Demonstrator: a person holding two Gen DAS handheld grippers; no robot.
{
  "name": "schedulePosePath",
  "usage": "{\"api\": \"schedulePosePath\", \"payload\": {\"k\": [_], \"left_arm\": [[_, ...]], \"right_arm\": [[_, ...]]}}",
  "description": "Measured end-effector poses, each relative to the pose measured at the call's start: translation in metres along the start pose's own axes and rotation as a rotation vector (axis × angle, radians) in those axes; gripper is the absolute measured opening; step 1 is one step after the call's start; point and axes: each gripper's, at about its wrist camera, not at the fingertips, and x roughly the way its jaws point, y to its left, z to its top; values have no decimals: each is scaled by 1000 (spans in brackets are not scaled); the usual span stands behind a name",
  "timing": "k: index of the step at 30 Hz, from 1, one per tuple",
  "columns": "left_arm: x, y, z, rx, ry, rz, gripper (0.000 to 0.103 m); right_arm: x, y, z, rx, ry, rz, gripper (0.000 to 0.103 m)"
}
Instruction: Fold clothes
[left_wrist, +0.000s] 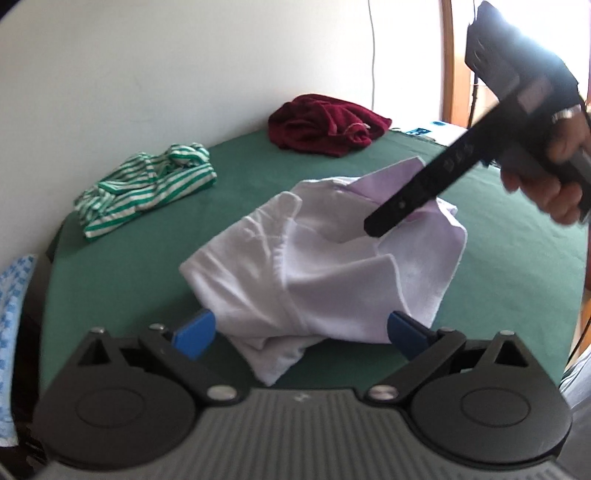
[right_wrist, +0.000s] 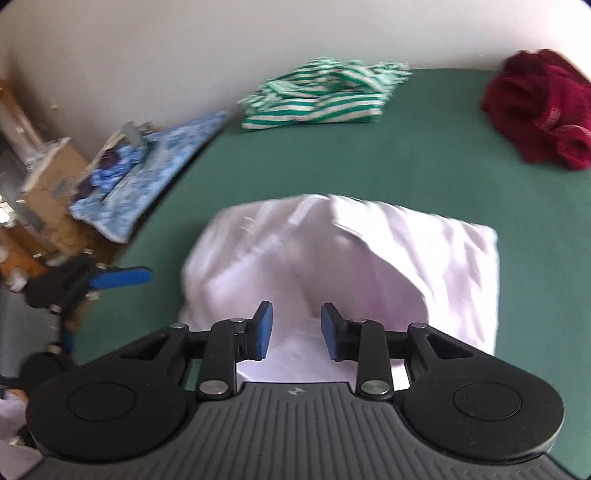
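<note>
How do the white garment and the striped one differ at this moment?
The white garment is plain and lies mid-table, by both grippers; the striped garment is green and white and lies at the far edge, near the wall. The white one is a broad, loosely folded bundle; the striped one is bunched and crumpled. Both rest on the green table.

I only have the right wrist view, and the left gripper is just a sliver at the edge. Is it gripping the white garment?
Observer: No. The left gripper has its jaws wide open. The near edge of the white garment lies between them, unclamped.
Operator: And where does my right gripper sit over the cloth, seen from that side?
Observer: The right gripper slants down from the upper right, with its tip over the far half of the garment, by the lilac flap. Whether the tip touches the cloth I cannot tell.
</note>
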Motion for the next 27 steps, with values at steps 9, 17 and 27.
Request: {"api": "schedulePosePath", "payload": {"k": [9,17,27], "left_arm": [[22,-10,8,48,38,-31,100],[20,-10,6,36,38,-14,100],[21,-12,4,37,42,-3,101]], "right_arm": [[19,3,-10,22,-67,14,24],[24,16,-6,-101,-103,-13,25],[32,20,-17,-170,-28,9,8]]}}
